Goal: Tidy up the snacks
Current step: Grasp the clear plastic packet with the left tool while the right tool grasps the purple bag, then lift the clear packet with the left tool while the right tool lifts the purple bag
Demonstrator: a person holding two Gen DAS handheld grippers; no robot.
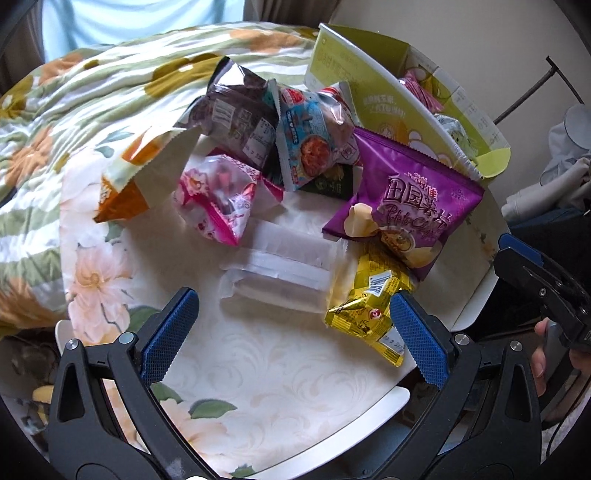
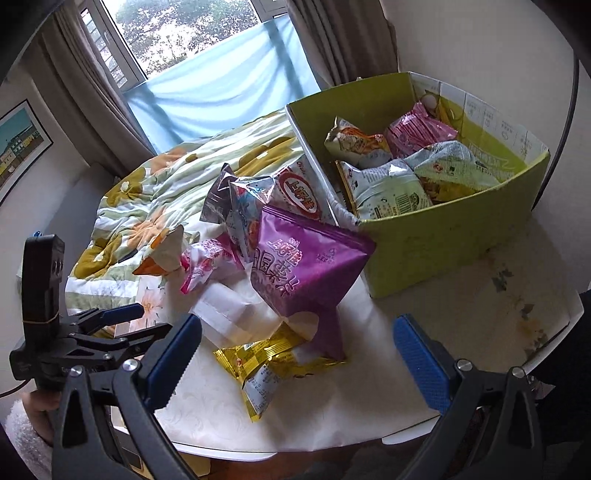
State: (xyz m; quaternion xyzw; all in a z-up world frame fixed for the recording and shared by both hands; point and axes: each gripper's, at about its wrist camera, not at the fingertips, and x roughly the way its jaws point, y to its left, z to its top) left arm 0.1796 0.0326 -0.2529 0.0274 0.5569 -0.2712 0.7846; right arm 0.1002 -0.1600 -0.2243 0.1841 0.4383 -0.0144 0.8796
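A small table [image 2: 461,295] with a pale flowered cloth stands beside a bed covered by a green and orange quilt [image 1: 74,122], under a curtained window [image 2: 192,33]. On the far right of the table sits a green cardboard box [image 2: 443,236], already holding several packets, and a loose heap of snacks lies just left of it. A purple chip bag [image 2: 306,266] leans near the box's front corner, with its lower edge lying over a yellow packet [image 2: 266,363]. Behind them are a pink packet [image 1: 218,195], a blue packet [image 1: 314,144], a dark brown packet [image 1: 236,114] and an orange packet [image 1: 125,184], and two clear wrapped bars [image 1: 280,273] lie flat in the middle. The left gripper [image 1: 291,332] hovers low over the near cloth, fingers spread wide and empty, its right finger almost at the yellow packet. The right gripper [image 2: 295,365] is likewise spread and holds nothing, facing the yellow packet and the purple bag. The step in hand looks like picking the next snack for the box. The purple bag seems the better first choice, since it lies on top and nearest the box. Pinching it at a crimped seam rather than across the puffed middle should keep the chips whole and stop it slipping. Lifting it straight up should avoid dragging the yellow packet along.
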